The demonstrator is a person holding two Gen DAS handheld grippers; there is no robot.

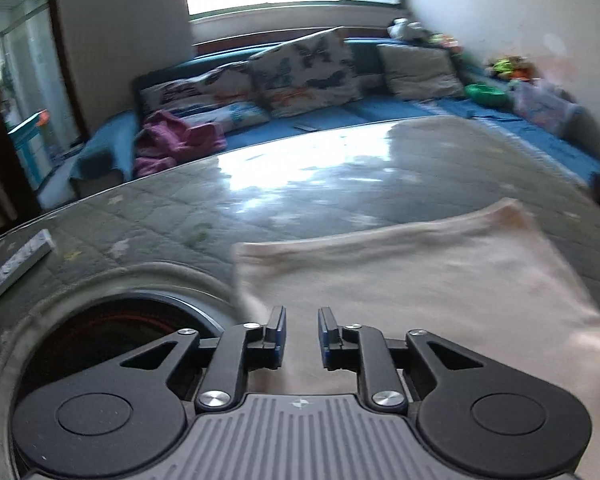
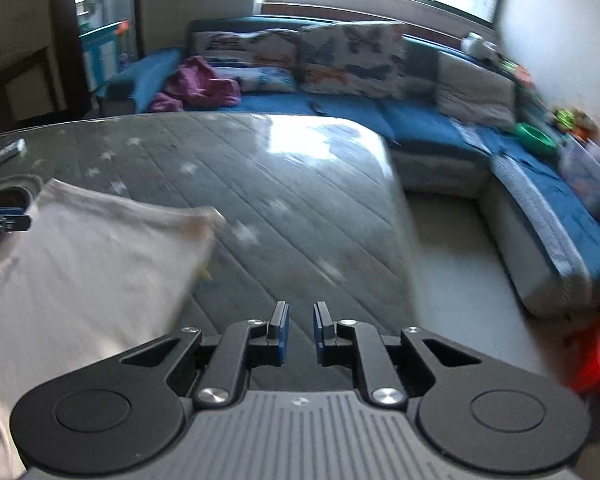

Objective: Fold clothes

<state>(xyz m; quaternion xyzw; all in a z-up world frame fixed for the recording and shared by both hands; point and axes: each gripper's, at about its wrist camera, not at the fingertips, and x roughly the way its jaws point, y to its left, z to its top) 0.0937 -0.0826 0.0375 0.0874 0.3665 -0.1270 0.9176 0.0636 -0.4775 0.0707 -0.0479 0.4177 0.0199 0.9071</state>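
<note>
A pale cream garment (image 1: 420,280) lies flat on the grey quilted table cover (image 1: 260,192). My left gripper (image 1: 302,328) hovers over the garment's near left part, open, with nothing between its blue-padded fingers. In the right wrist view the same garment (image 2: 80,248) fills the left side. There my right gripper (image 2: 301,326) is open over bare cover, just right of the garment's edge, holding nothing. The tips of the left gripper (image 2: 4,218) show at the far left edge.
A round dark opening (image 1: 112,332) is set in the table to the left of the garment. A flat grey strip (image 1: 16,268) lies at the far left. A blue sofa (image 2: 420,120) with butterfly cushions and a purple cloth (image 1: 172,140) stands behind; the table's right edge (image 2: 400,216) drops to the floor.
</note>
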